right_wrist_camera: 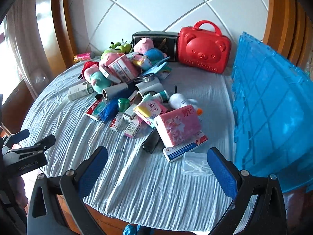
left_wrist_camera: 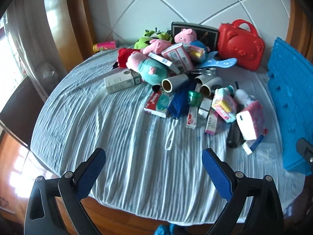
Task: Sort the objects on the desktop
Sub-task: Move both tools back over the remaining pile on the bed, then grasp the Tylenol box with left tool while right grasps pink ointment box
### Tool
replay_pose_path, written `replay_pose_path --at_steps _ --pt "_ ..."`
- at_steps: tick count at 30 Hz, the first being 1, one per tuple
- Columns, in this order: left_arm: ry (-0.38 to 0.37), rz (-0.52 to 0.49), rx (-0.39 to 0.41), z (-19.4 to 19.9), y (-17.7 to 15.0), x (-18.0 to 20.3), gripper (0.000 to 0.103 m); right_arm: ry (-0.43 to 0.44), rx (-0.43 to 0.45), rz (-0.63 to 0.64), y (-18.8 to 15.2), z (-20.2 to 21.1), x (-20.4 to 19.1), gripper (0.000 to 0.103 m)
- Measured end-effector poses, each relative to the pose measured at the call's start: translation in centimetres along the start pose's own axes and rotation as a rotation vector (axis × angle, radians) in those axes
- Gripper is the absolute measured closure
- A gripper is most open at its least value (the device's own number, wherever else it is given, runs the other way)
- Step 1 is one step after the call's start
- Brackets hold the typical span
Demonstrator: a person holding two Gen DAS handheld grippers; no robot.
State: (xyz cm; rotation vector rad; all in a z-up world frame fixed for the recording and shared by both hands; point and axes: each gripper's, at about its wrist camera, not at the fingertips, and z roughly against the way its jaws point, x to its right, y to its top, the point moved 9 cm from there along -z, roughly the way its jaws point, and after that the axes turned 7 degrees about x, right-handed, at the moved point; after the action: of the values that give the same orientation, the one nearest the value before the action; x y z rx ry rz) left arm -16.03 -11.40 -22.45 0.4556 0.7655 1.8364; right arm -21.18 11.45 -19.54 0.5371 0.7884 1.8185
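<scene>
Both grippers, left gripper (left_wrist_camera: pixel 153 166) and right gripper (right_wrist_camera: pixel 157 165), jaws released, empty, at desk near edge. Unsorted pile (left_wrist_camera: pixel 176 82) mid-desk toward far edge. You take nearest single item, clear box (right_wrist_camera: pixel 196 165), first; avoid dragging cloth (left_wrist_camera: pixel 117 137).

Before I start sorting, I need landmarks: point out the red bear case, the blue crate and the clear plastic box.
red bear case (right_wrist_camera: pixel 203 52), right wrist view, bear face.
blue crate (right_wrist_camera: pixel 273 107), right wrist view, ribbed wall.
clear plastic box (right_wrist_camera: pixel 195 165), right wrist view, lid.

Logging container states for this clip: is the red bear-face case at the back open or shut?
Shut. The red bear-face case stands upright on its edge, its two shells together with no gap showing and its handle on top, in both wrist views.
</scene>
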Motion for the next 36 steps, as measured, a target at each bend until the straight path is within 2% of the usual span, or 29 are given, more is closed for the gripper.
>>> replay_pose_path --at_steps 11,15,19,22,28,31,36 --pt "0.022 -0.059 -0.126 -9.7 -0.1 1.9 0.003 0.091 -0.164 -0.014 -0.7 -12.3 -1.1 0.000" --pt "0.059 -0.075 -0.174 -12.6 -0.9 0.1 0.003 0.118 -0.237 -0.001 -1.7 -15.5 -2.9 0.000" --pt "0.036 -0.066 -0.221 -15.7 -0.4 -1.8 0.003 0.113 -0.261 -0.008 -1.6 -17.2 -4.2 0.000" --pt "0.020 -0.106 -0.217 -18.0 1.3 -2.6 0.003 0.089 -0.267 -0.043 -1.2 -18.4 -5.3 0.000" --pt "-0.083 -0.206 -0.210 -22.3 4.0 -1.3 0.003 -0.001 -0.279 -0.186 -0.9 -21.7 -7.0 0.000" --pt "-0.121 -0.261 -0.229 -24.1 3.9 0.0 0.003 -0.070 -0.285 -0.250 -1.2 -22.9 -6.8 0.000" --pt "-0.155 -0.315 -0.257 -26.5 2.9 1.6 0.001 -0.109 -0.329 -0.291 -2.4 -24.9 -6.6 0.000"
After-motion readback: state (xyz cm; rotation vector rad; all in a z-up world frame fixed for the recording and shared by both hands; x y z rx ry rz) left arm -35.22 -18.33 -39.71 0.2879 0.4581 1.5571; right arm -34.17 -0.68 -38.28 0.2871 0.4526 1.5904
